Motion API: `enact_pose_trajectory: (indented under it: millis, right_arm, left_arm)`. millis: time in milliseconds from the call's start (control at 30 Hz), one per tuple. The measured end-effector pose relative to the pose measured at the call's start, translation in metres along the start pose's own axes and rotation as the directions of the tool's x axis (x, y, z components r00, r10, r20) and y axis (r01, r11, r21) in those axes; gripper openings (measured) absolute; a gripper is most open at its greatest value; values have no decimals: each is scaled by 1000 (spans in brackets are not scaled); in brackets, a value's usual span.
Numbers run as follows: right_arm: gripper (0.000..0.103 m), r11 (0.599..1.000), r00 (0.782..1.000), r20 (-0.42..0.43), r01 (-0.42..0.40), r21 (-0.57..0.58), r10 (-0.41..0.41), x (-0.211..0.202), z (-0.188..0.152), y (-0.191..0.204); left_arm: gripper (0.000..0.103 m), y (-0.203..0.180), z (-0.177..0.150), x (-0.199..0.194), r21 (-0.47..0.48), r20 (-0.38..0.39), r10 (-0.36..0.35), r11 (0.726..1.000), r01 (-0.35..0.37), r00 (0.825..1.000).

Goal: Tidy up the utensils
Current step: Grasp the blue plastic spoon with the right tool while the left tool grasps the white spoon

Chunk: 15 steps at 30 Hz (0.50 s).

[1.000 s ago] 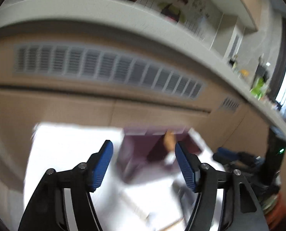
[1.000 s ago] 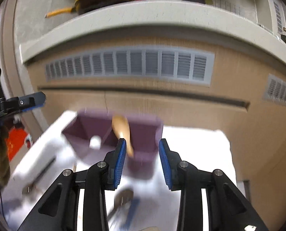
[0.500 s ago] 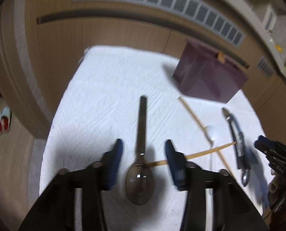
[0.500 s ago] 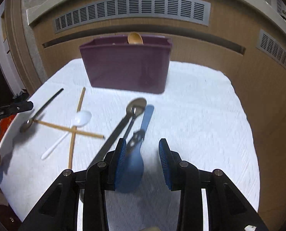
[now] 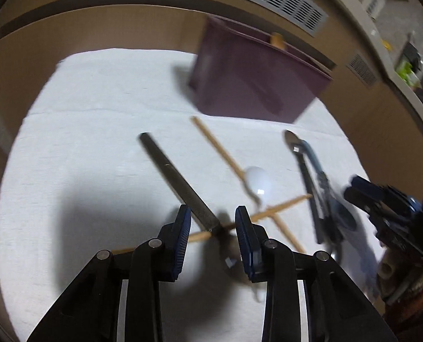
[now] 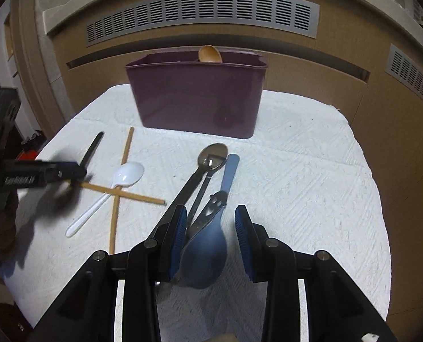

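Observation:
A purple bin [image 6: 197, 102] stands at the back of the white cloth [image 6: 297, 171], with a wooden spoon [image 6: 210, 54] sticking out of it. My left gripper [image 5: 213, 228] hovers low over a dark metal spoon [image 5: 177, 179]. Its jaws are closing around the spoon's neck, with gaps still showing at the pads. Crossed wooden chopsticks [image 5: 220, 154] and a white plastic spoon [image 5: 257, 182] lie just beyond. My right gripper [image 6: 211, 228] stands open astride the bowl of a blue spoon [image 6: 208, 250]. A big metal spoon [image 6: 211, 155] and a small steel utensil [image 6: 215, 202] lie beside it.
Wooden cabinet fronts with grey vents [image 6: 203, 14] stand right behind the cloth. From the right wrist the left gripper [image 6: 77, 172] shows blurred at the cloth's left edge, near the chopsticks [image 6: 123, 193] and white spoon [image 6: 126, 175]. The right gripper [image 5: 354, 189] shows in the left wrist view.
The left gripper dropped toward the cloth and its jaws narrowed around the dark spoon. The right gripper came down over the blue spoon, then stayed still, its opening unchanged.

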State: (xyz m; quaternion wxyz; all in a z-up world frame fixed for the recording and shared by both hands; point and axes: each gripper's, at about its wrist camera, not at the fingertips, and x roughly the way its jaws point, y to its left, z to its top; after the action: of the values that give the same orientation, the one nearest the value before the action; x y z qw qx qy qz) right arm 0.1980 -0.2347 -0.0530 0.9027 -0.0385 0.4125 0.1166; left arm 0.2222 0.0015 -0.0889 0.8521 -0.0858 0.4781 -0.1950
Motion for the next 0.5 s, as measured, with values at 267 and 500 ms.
enact_pose_trajectory:
  millis: [267,500]
  right_arm:
    - [33,995,997,-74,39,92,-33,59,40,-18]
    - [12,998,996,-79,32,49,-28,63,44,-9]
  left_arm:
    - [33,-1,5,-32,-3,81,40,999,-40,996]
    - [33,19,1,-30,-54,48,57,997,-55,997]
